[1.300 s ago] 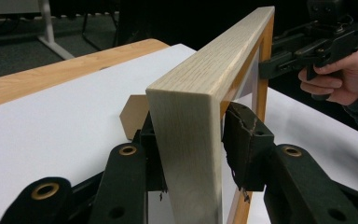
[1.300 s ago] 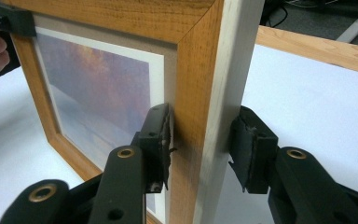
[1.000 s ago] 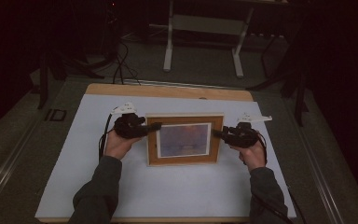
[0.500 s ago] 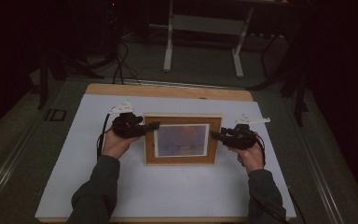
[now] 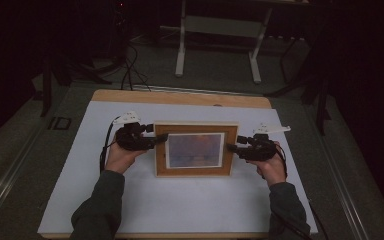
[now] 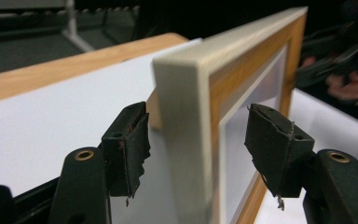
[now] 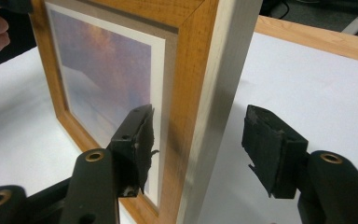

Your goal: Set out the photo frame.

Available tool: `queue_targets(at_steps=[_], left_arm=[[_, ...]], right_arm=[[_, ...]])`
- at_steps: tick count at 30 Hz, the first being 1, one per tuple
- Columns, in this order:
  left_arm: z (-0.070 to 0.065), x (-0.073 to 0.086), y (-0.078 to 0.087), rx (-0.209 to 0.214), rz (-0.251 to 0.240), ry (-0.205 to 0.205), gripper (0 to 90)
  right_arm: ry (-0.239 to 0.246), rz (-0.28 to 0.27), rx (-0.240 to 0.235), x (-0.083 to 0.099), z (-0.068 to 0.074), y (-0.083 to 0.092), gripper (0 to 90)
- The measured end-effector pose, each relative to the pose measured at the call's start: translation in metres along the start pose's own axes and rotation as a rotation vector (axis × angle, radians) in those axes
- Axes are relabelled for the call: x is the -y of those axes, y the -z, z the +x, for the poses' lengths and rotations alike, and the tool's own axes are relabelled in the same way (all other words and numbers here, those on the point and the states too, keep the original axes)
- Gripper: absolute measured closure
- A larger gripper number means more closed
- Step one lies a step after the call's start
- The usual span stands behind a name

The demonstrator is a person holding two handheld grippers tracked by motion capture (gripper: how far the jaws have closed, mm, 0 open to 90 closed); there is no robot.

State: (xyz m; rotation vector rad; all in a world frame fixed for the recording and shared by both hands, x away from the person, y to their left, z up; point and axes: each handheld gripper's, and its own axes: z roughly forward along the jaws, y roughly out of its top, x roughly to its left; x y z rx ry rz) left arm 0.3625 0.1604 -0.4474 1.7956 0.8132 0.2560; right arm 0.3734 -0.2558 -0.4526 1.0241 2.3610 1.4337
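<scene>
Left side: the picture frame's (image 5: 196, 150) left edge stands between the open jaws of the left gripper (image 5: 161, 138), with a gap to each pad (image 6: 133, 147); the jaws have just been opening.
Right side: the frame's right edge sits between the spread jaws of the right gripper (image 5: 231, 148), pads (image 7: 266, 149) apart from the wood; jaws just opened too.
Near side: bare white mat (image 5: 180, 205) between the two forearms.
Far side: open mat strip, then the wooden table edge (image 5: 180, 97).

Pretty dim overall in the high view: the room behind is swallowed in black, top corners especially. Gripper views are lit brighter, with near edges blurred.
</scene>
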Motion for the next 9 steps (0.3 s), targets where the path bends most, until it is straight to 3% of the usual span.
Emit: queue_targets(at_steps=[7,9], left_arm=[[-0.001,0.011,0.023,-0.067,0.01,0.028,39.7],[-0.004,0.016,0.03,-0.086,0.02,0.018,39.8]], right_arm=[[0.016,0.051,0.014,0.001,0.002,0.005,40.2],[0.028,0.078,0.018,0.004,0.003,0.008,38.9]])
